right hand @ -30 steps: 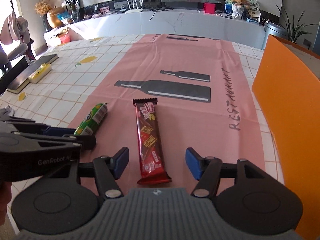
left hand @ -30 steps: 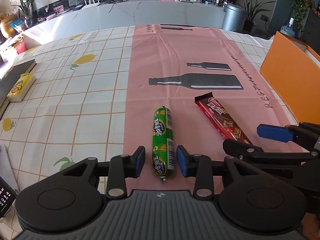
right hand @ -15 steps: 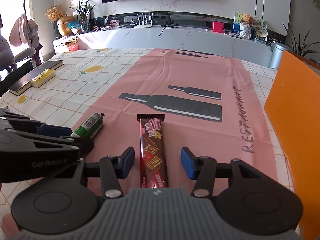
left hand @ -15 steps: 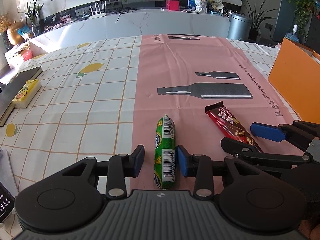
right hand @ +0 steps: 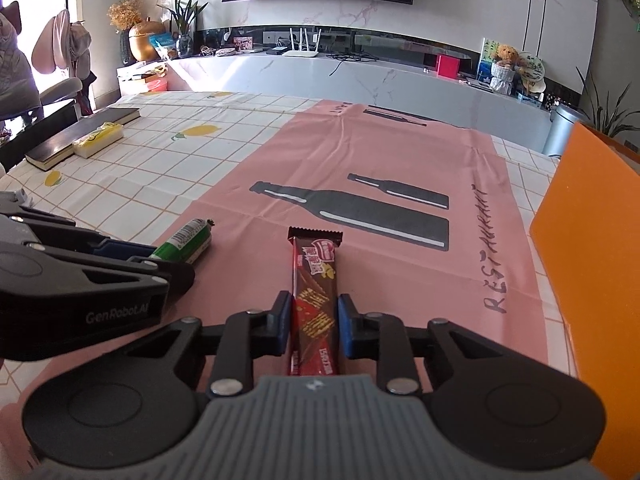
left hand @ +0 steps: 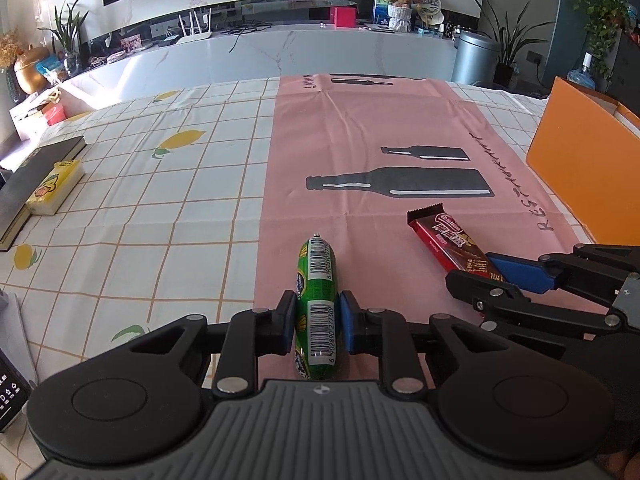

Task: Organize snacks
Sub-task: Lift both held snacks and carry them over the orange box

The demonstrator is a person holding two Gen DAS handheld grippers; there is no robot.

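The left gripper [left hand: 317, 322] is clamped on the green sausage [left hand: 316, 300], its pads pressing the wrapper on both sides; the sausage lies lengthwise on the pink mat [left hand: 360, 128], near the mat's left edge. The right gripper [right hand: 312, 326] is clamped the same way on the red bar [right hand: 314, 296], which lies on the mat pointing away from the camera. Both pairs of jaws have just been closing onto these snacks. The two snacks lie near each other, apart, with bare mat between them.

An orange box [left hand: 580, 176] stands at the right edge of the mat, close beside the bar. Far left on the checked cloth [left hand: 140, 216], a yellow pack [left hand: 54, 192] rests against a dark book [left hand: 36, 176], well clear of both grippers.

The left view shows the right gripper from the side, its blue pad over the bar's near end, and a device's corner at the lower left. The right view alone shows a chair [right hand: 56, 92] and hanging clothes [right hand: 60, 46] beyond the table.
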